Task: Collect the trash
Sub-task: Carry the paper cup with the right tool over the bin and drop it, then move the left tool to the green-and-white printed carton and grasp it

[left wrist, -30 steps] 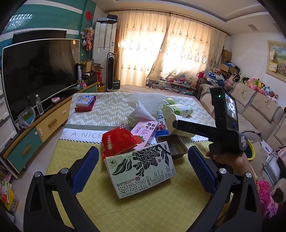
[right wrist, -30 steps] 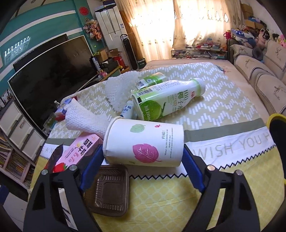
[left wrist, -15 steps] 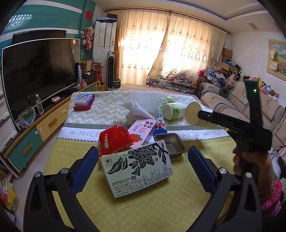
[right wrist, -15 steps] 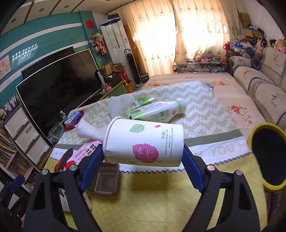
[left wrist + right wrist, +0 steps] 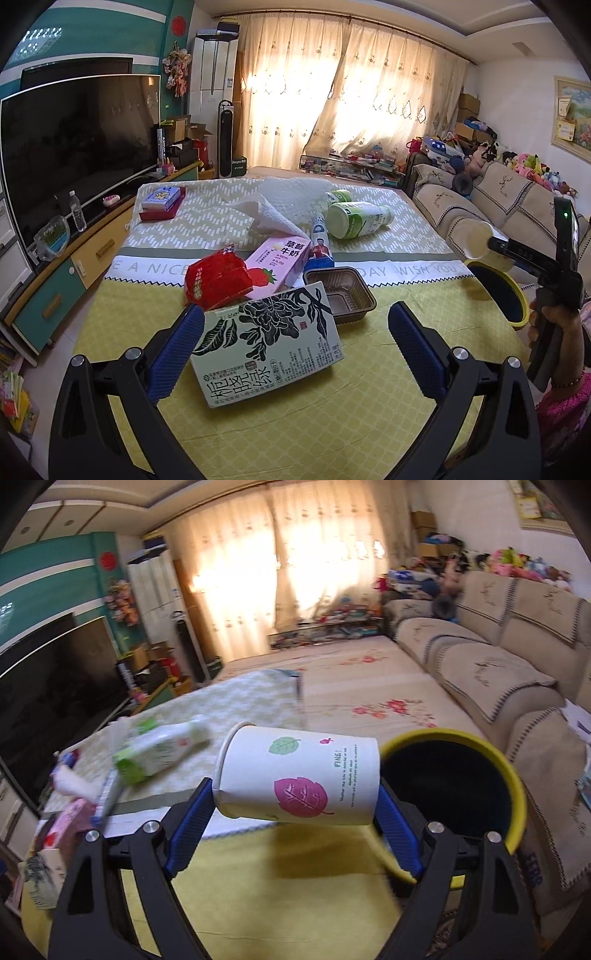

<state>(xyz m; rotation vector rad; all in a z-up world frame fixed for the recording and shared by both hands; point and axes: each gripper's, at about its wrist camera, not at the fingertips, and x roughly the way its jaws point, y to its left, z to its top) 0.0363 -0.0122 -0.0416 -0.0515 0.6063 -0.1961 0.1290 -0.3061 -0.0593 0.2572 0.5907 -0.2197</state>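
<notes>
Since a second ago, the right claw (image 5: 295, 805) has swung away from the clutter toward the round yellow-rimmed black bin (image 5: 517, 794), carrying the white paper cup with pink and green leaf prints (image 5: 299, 779) off the counter (image 5: 295, 424). Its blue pads pinch the cup lying sideways, rim to the left, just beside the bin's rim and above the counter's edge. The left claw (image 5: 295, 350) hangs spread wide over the pale green flat box printed with black flowers (image 5: 269, 347), which lies on the yellow cloth, its left corner close to the left pad; whether they touch is unclear.
</notes>
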